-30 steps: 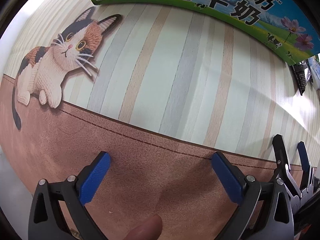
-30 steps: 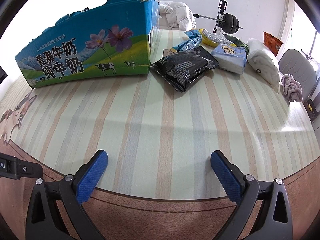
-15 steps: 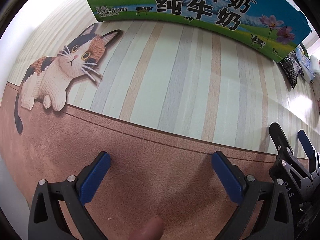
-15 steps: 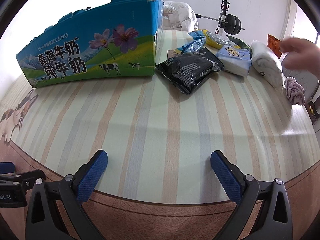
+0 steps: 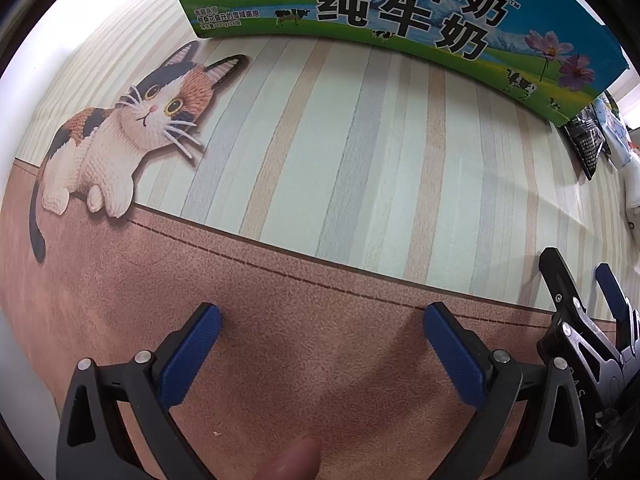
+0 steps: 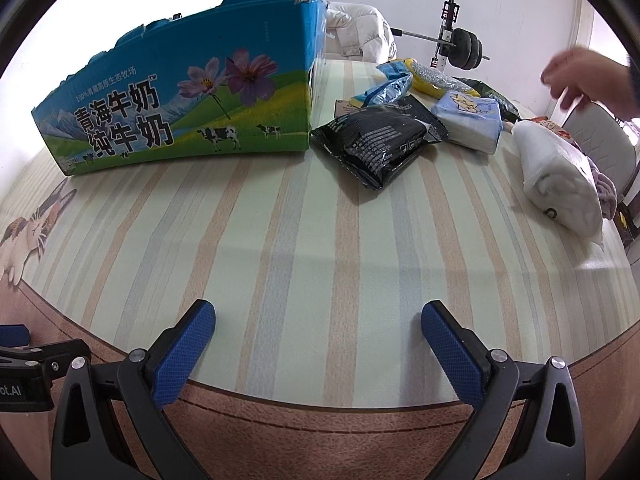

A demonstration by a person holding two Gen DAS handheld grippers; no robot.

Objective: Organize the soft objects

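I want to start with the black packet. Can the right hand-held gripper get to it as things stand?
Probably yes. The right hand-held gripper is open, and only bare striped mat lies between it and the black packet. The milk box stands off to the left.

The milk carton [image 5: 400, 8] ran off the top edge of the left wrist view, so its upper lettering was cut; in the right wrist view its open top hid the interior. The black packet [image 5: 586, 144], at that view's right edge, was squeezed too narrow to read. A fingertip [image 5: 290, 462] was cropped by the bottom edge. The printed cat [image 6: 28, 232] was only partly in the right wrist view. A motion-blurred hand [image 6: 580, 76] entered from the right, its arm out of frame. The yellow package [image 6: 436, 78] lay partly hidden behind the blue-white pack [image 6: 472, 122]. The small print on the black packet was unreadable.
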